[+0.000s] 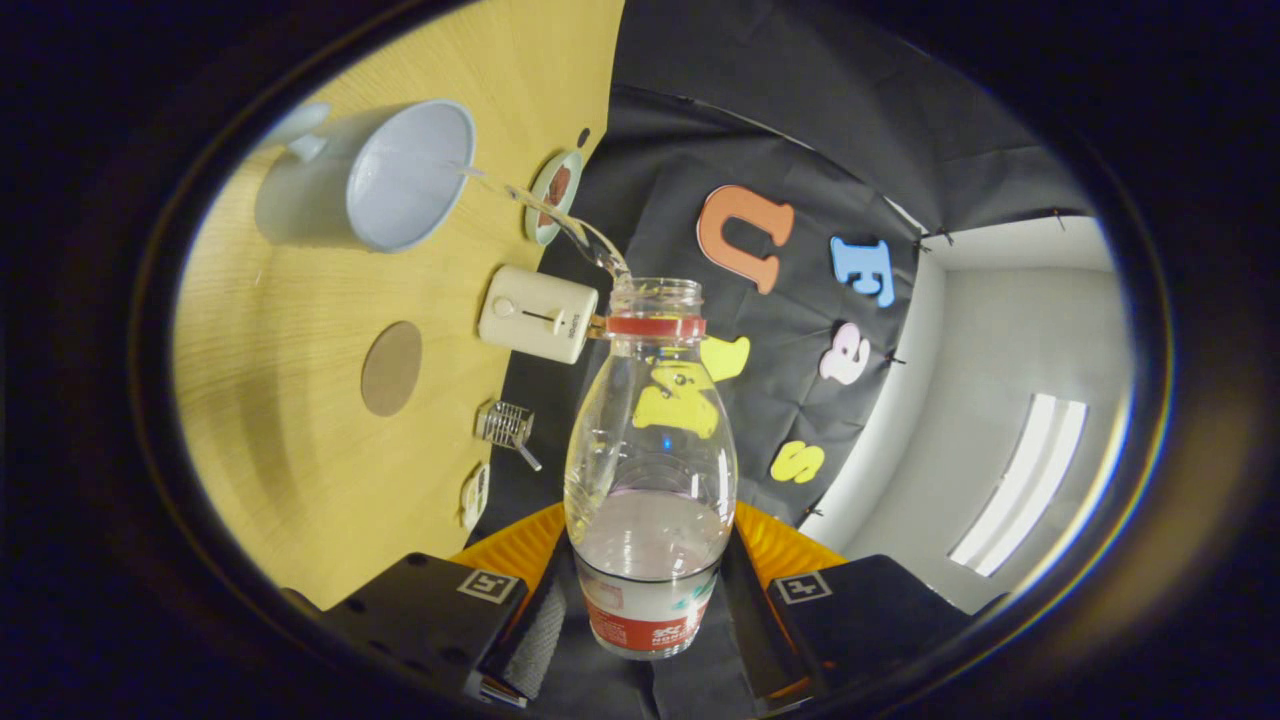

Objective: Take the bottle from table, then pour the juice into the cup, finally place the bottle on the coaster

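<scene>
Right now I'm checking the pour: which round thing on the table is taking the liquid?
The cup; the stream from the bottle in the tool arcs into it, not onto the flat brown coaster.

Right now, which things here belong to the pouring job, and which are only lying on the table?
Job:
bottle, gripped by the tool
cup, receiving the stream
round coaster

Lying about:
cream box
small dish
wire piece
</scene>
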### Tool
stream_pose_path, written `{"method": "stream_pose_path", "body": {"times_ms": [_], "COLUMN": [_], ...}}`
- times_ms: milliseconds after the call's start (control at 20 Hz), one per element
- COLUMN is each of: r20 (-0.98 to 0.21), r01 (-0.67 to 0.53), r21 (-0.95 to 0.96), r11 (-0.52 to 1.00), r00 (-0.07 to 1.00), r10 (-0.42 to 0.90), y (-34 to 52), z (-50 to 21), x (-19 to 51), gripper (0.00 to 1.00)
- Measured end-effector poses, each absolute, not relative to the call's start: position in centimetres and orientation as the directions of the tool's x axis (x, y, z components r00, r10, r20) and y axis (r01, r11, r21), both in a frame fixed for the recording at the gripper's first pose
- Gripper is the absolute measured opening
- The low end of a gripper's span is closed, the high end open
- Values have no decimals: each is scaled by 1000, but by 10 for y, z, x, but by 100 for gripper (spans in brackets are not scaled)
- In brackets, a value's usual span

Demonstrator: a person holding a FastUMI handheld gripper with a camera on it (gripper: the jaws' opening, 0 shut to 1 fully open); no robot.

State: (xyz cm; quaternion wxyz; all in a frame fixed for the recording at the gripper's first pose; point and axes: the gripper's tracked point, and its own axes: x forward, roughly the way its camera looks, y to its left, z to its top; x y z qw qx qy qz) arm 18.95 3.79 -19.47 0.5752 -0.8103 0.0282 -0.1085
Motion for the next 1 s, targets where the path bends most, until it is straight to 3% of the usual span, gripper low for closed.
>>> {"method": "stream_pose_path", "body": {"times_ms": [1000], "r20": [209], "r01": [107], "r21": [-876], "r11": [-470], "r00": [963], "r10": [-169], "y": [44], "z": [-173], "x": [186], "gripper": [78]}}
